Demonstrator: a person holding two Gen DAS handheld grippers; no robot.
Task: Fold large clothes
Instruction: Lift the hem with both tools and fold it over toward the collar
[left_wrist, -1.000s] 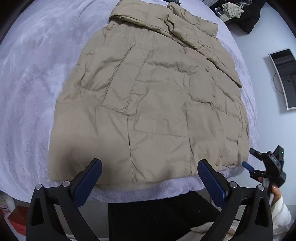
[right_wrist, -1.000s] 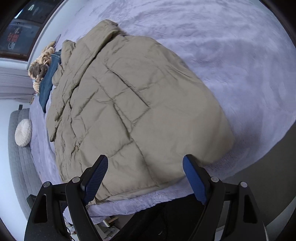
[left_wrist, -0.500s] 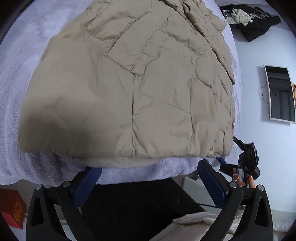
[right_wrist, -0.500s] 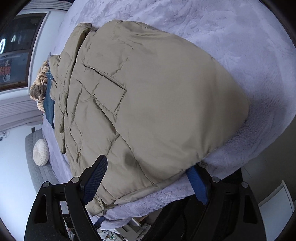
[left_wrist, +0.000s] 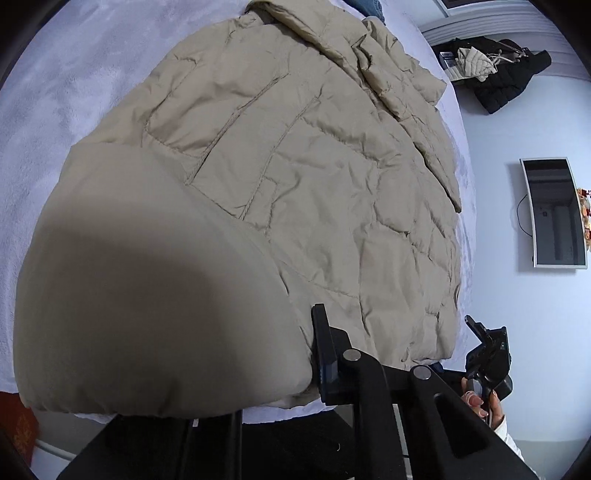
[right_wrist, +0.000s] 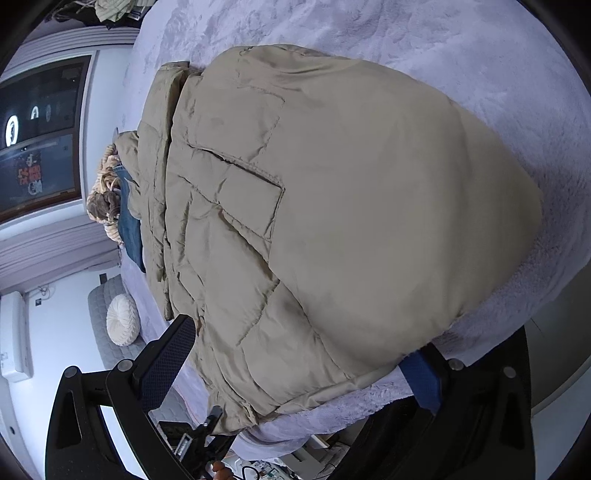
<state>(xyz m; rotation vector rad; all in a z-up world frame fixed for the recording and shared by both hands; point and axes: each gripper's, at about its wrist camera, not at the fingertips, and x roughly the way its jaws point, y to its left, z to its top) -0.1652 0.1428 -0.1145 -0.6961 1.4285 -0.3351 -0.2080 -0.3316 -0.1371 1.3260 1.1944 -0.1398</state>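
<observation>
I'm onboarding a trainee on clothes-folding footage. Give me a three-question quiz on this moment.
1. True or false: the left gripper has clamped the hem of the beige puffer jacket.
2. The right gripper stands: A) shut on a sleeve B) open, straddling the jacket's hem C) out of view.
3. What covers the bed under the jacket?

Key: 1 true; 2 B; 3 a pale lilac fleecy blanket.
</observation>
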